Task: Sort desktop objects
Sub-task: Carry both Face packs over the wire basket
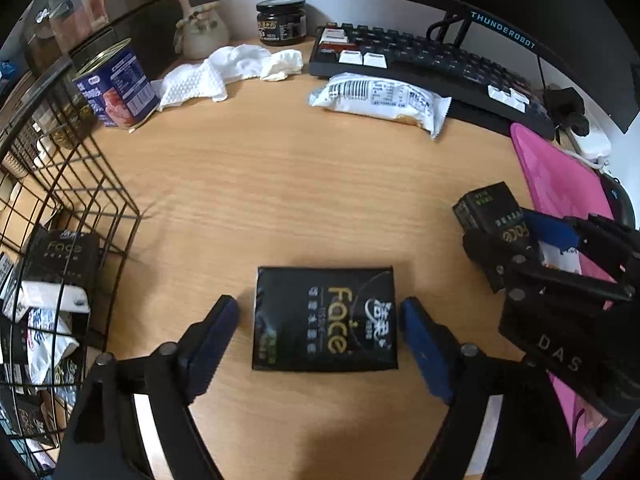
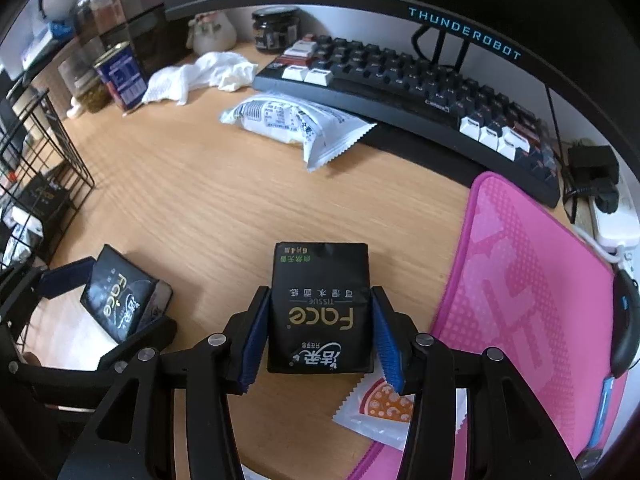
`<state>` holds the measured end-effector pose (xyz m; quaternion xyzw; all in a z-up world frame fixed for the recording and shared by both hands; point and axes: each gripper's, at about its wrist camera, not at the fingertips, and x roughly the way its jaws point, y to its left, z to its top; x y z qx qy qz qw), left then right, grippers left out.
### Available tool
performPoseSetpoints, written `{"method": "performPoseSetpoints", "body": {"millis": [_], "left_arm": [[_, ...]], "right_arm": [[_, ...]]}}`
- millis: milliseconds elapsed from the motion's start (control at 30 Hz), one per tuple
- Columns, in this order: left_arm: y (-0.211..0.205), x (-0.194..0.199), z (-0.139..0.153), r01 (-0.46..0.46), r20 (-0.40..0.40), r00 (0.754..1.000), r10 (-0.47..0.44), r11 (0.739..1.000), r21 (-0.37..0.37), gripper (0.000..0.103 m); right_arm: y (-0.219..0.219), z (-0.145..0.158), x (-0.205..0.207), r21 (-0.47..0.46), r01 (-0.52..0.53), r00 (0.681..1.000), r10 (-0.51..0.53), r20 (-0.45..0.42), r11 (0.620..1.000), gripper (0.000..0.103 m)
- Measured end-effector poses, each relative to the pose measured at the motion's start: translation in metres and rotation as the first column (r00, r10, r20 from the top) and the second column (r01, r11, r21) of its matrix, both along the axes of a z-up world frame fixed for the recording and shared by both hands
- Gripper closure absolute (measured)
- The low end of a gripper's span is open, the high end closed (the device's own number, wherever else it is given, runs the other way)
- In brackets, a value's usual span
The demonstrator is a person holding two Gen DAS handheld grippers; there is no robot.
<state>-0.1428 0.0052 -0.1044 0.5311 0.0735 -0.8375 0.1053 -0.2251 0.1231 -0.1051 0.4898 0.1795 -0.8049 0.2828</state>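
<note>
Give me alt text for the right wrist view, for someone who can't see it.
The right gripper grips a black tissue pack over a wooden desk. To its left, the left gripper straddles a second pack; a keyboard and pink mat lie beyond.

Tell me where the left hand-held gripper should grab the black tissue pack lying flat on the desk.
Grip the black tissue pack across its two long side edges, coming down from above. It lies flat, label up, with bare desk around it. The left hand-held gripper already straddles those edges, pads open and apparently not touching, so lowering and closing should likely work.
</note>
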Motion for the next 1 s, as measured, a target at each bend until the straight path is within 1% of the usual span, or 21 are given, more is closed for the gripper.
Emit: {"method": "performPoseSetpoints", "body": {"millis": [33,67,100,200,267,367,500,667,733,833,933,1000], "left_arm": [[0.001,0.0,0.001,0.004,-0.004,1.0,-0.004,1.0,-0.001,0.023],[0.002,0.0,0.002,0.013,-0.007,1.0,-0.013,1.0,-0.001,0.03],[0.004,0.0,0.003,0.023,-0.006,1.0,-0.023,1.0,-0.003,0.035],[0.007,-0.002,0.005,0.058,0.018,0.998,-0.058,0.998,0.004,0.035],[0.006,-0.001,0.006,0.058,0.022,0.998,-0.058,0.998,0.015,0.035],[0.005,0.004,0.019,0.058,-0.001,0.998,-0.058,0.998,0.025,0.035],[0.008,0.016,0.054,0.07,-0.072,0.995,-0.07,0.998,-0.001,0.035],[-0.003,0.043,0.117,0.069,-0.201,0.977,-0.071,0.997,-0.017,0.035],[-0.012,0.055,0.141,0.049,-0.251,0.966,-0.056,0.998,-0.031,0.035],[-0.037,0.076,0.168,0.0,-0.306,0.952,-0.014,0.999,-0.045,0.035],[-0.07,0.1,0.181,-0.082,-0.332,0.942,0.056,0.995,-0.064,0.035],[-0.095,0.116,0.183,-0.148,-0.337,0.935,0.112,0.986,-0.081,0.035]], "right_arm": [[0.001,0.0,-0.001,-0.006,0.003,1.0,-0.003,0.005,1.0,0.057],[0.002,0.0,-0.001,-0.011,0.005,1.0,-0.005,0.009,1.0,0.057],[0.003,0.0,-0.001,-0.016,0.005,1.0,-0.005,0.012,1.0,0.057],[0.003,0.001,-0.001,-0.031,0.004,1.0,-0.003,0.018,1.0,0.057],[0.004,0.006,0.001,-0.037,0.005,1.0,-0.005,0.007,0.999,0.057],[0.007,0.016,0.002,-0.053,0.011,1.0,-0.011,-0.002,0.999,0.057],[0.012,0.038,0.01,-0.081,0.015,0.999,-0.018,-0.027,0.997,0.057],[0.01,0.087,0.032,-0.129,-0.011,0.995,-0.002,-0.102,0.992,0.057],[0.005,0.114,0.048,-0.158,-0.039,0.99,0.016,-0.142,0.987,0.057],[-0.012,0.141,0.072,-0.179,-0.093,0.98,0.059,-0.189,0.979,0.057],[-0.048,0.162,0.103,-0.192,-0.184,0.966,0.141,-0.216,0.964,0.057],[-0.071,0.167,0.117,-0.194,-0.229,0.957,0.184,-0.226,0.954,0.057]]}}
